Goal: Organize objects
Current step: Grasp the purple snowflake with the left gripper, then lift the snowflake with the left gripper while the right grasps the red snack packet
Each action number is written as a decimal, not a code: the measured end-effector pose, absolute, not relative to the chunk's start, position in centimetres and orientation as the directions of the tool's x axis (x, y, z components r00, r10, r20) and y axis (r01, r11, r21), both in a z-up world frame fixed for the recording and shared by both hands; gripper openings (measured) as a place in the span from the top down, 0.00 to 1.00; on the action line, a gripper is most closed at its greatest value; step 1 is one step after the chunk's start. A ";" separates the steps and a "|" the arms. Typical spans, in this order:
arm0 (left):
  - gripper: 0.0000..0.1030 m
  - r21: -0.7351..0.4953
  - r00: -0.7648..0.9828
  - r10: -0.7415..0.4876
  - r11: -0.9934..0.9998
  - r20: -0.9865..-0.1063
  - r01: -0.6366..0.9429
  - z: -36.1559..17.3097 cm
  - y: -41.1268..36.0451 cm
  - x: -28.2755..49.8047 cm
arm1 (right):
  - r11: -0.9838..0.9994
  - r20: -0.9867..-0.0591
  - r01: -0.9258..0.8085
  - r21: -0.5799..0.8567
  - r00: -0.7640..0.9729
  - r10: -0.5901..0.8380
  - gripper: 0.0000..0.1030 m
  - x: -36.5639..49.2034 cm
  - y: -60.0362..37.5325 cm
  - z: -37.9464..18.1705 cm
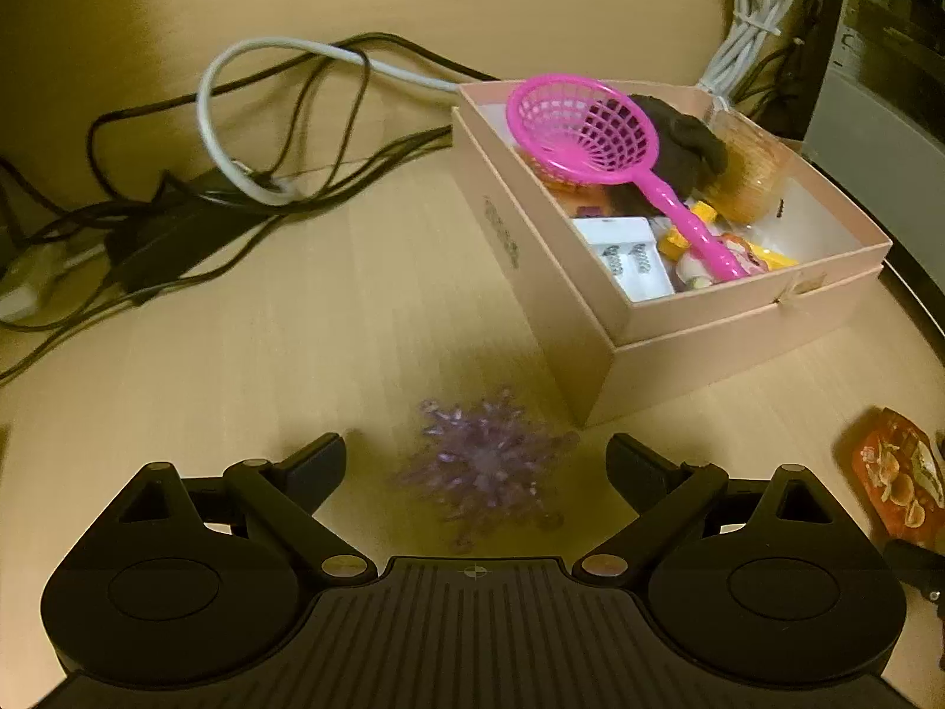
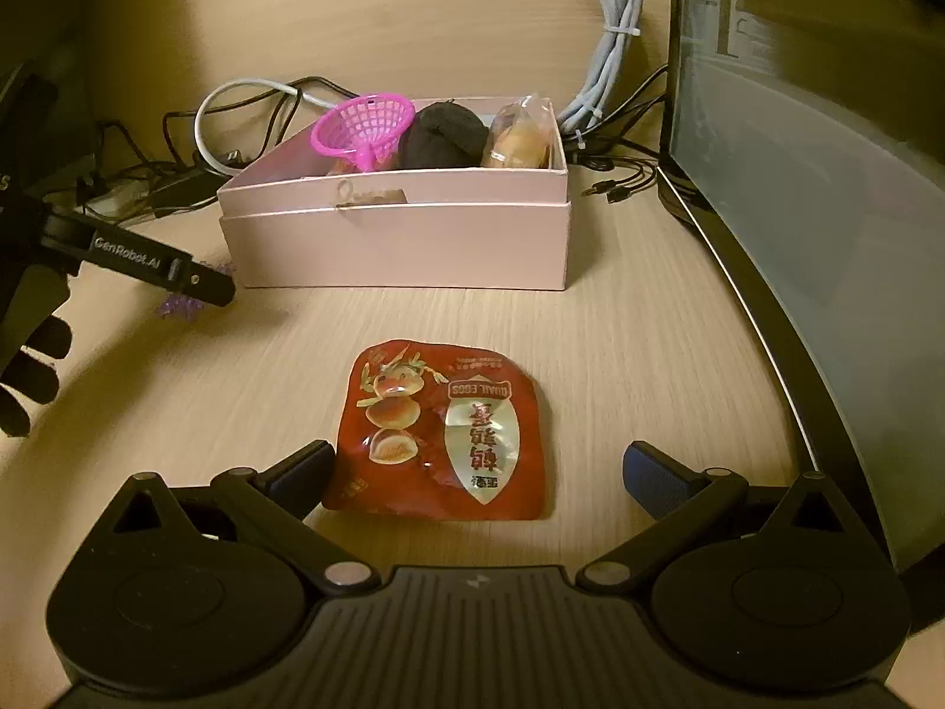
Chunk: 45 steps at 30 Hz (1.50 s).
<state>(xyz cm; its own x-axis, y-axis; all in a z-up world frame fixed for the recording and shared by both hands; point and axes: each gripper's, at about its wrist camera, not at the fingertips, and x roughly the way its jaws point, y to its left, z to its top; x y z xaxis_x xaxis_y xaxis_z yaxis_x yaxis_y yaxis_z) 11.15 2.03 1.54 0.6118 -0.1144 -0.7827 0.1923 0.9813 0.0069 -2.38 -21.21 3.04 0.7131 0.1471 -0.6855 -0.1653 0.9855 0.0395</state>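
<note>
My left gripper [image 1: 476,461] spreads wide over the spiky translucent purple ball [image 1: 481,475]; only my right gripper [image 2: 478,470], also spread, shows the red foil snack packet [image 2: 440,434] whole

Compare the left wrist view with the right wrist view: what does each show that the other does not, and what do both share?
Only the left wrist view shows inside the box: a white battery charger and yellow toy pieces under the strainer's handle.

Only the right wrist view shows the monitor, a black-gloved hand and the "QUAIL EGGS" print on the snack packet.

Both show the pink box, the pink toy strainer, the purple spiky ball, the packet and the tangled cables.
</note>
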 end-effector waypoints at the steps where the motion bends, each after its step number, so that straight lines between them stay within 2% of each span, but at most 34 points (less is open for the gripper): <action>1: 0.04 0.003 0.604 -0.120 0.980 -0.788 0.199 1.4 2.0 11.2 | 0.986 -0.689 -0.166 0.029 0.712 0.140 0.00 -2.3 -21.0 3.0; 5: 0.07 0.010 0.621 -0.131 0.976 -0.773 0.217 1.2 2.1 10.7 | 0.987 -0.696 -0.160 0.011 0.708 0.122 0.00 -2.2 -20.6 2.9; 7: 0.16 0.017 0.634 -0.123 0.978 -0.763 0.209 1.2 2.2 10.6 | 0.987 -0.702 -0.160 0.011 0.702 0.122 0.00 -2.1 -20.5 3.0; 9: 0.39 0.015 0.643 -0.100 0.985 -0.759 0.170 1.6 2.4 10.4 | 0.987 -0.711 -0.161 0.010 0.693 0.120 0.00 -1.9 -20.5 3.0; 10: 0.43 0.015 0.644 -0.085 0.989 -0.761 0.149 1.8 2.6 10.4 | 0.987 -0.710 -0.163 0.008 0.693 0.120 0.00 -2.0 -20.5 3.0; 16: 0.43 -0.037 0.627 -0.112 0.991 -0.771 0.132 2.2 3.3 8.9 | 0.984 -0.710 -0.176 0.011 0.692 0.132 0.00 -2.0 -20.6 3.1; 24: 0.43 -0.146 0.595 -0.181 0.983 -0.783 0.108 3.4 3.2 0.5 | 0.979 -0.699 -0.201 0.037 0.695 0.169 0.00 -1.7 -20.9 4.4; 28: 0.43 -0.150 0.575 -0.194 0.981 -0.795 0.123 3.3 2.0 -2.9 | 0.977 -0.721 -0.207 0.051 0.669 0.179 0.00 -0.1 -20.3 4.1; 30: 0.43 -0.141 0.576 -0.195 0.980 -0.794 0.138 3.4 1.5 -3.7 | 0.975 -0.738 -0.217 0.042 0.651 0.176 0.04 0.5 -19.8 3.7; 34: 0.43 -0.162 0.576 -0.212 0.977 -0.789 0.138 3.5 1.3 -4.8 | 0.970 -0.737 -0.241 0.008 0.655 0.169 0.28 0.4 -19.1 4.1; 37: 0.43 -0.179 0.565 -0.228 0.974 -0.793 0.141 3.3 0.9 -5.0 | 0.963 -0.738 -0.271 -0.004 0.651 0.180 0.29 -0.4 -18.8 5.1; 45: 0.43 -0.199 0.559 -0.271 0.962 -0.784 0.186 3.7 -0.8 -5.2 | 0.939 -0.672 -0.341 -0.038 0.704 0.229 0.29 -5.1 -19.3 9.4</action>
